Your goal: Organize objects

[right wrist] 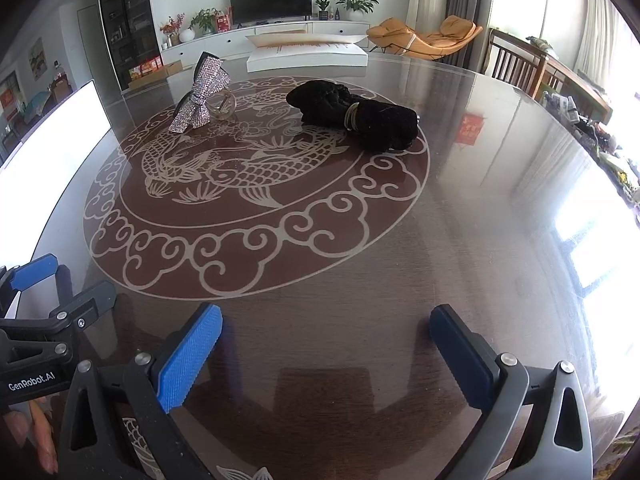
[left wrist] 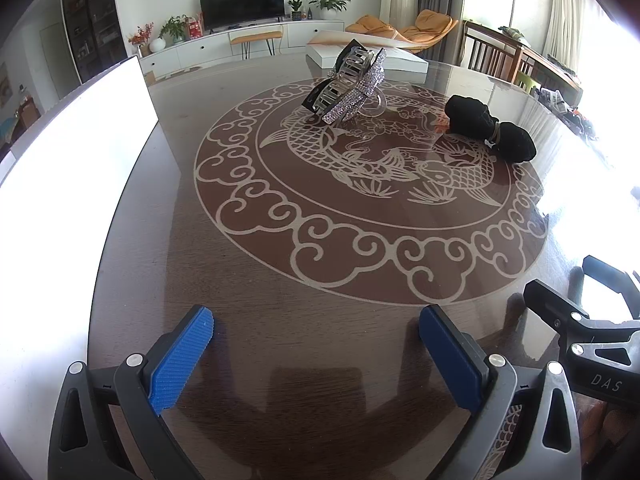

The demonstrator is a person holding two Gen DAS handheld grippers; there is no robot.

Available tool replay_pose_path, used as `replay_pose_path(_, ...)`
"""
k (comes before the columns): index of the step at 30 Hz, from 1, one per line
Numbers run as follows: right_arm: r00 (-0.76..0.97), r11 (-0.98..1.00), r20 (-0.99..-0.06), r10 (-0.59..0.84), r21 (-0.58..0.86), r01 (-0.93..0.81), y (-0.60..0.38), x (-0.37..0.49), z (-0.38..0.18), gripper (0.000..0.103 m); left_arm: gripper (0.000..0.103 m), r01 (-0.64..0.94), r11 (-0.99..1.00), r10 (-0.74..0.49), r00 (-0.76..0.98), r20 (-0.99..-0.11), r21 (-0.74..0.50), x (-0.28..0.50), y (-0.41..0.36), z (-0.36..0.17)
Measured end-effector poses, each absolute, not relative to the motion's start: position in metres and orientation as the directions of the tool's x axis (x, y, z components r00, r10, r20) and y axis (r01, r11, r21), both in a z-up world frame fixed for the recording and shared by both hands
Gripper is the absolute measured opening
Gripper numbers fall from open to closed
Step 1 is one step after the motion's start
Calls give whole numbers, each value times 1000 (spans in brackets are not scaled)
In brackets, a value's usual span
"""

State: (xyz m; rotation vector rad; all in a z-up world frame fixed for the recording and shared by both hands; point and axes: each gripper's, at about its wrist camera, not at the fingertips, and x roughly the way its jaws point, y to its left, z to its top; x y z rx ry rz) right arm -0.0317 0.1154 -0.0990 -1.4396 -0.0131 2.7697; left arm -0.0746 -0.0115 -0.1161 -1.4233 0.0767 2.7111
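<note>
A rhinestone bow hair claw (left wrist: pixel 349 87) (right wrist: pixel 205 96) lies on the far part of the round table's fish medallion. To its right rests a black fabric bundle (left wrist: pixel 491 129) (right wrist: pixel 357 115) tied round the middle with a band. My left gripper (left wrist: pixel 316 340) hovers open over the near table edge, well short of both. My right gripper (right wrist: pixel 326 344) is also open and empty at the near edge, with the bundle straight ahead. In each wrist view the other gripper shows at the side.
A white box (left wrist: pixel 68 152) (right wrist: pixel 48 132) stands at the table's left edge. A flat white box (left wrist: pixel 372 58) (right wrist: pixel 308 56) lies at the far edge. The glass-topped table (left wrist: pixel 304 264) (right wrist: pixel 480 200) glares brightly on the right. Chairs and a TV cabinet stand beyond.
</note>
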Motion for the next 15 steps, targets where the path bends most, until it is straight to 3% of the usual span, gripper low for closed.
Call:
replay_pose_path(8, -575, -1000, -818, 21, -16, -13, 116, -32, -99, 103, 103, -101, -995, 59, -561, -826, -2, -77, -12, -117)
replay_pose_path(15, -576, -1000, -817, 16, -13, -9, 116, -32, -99, 103, 103, -237, -972, 129, -541, -831, 3, -134, -3, -116)
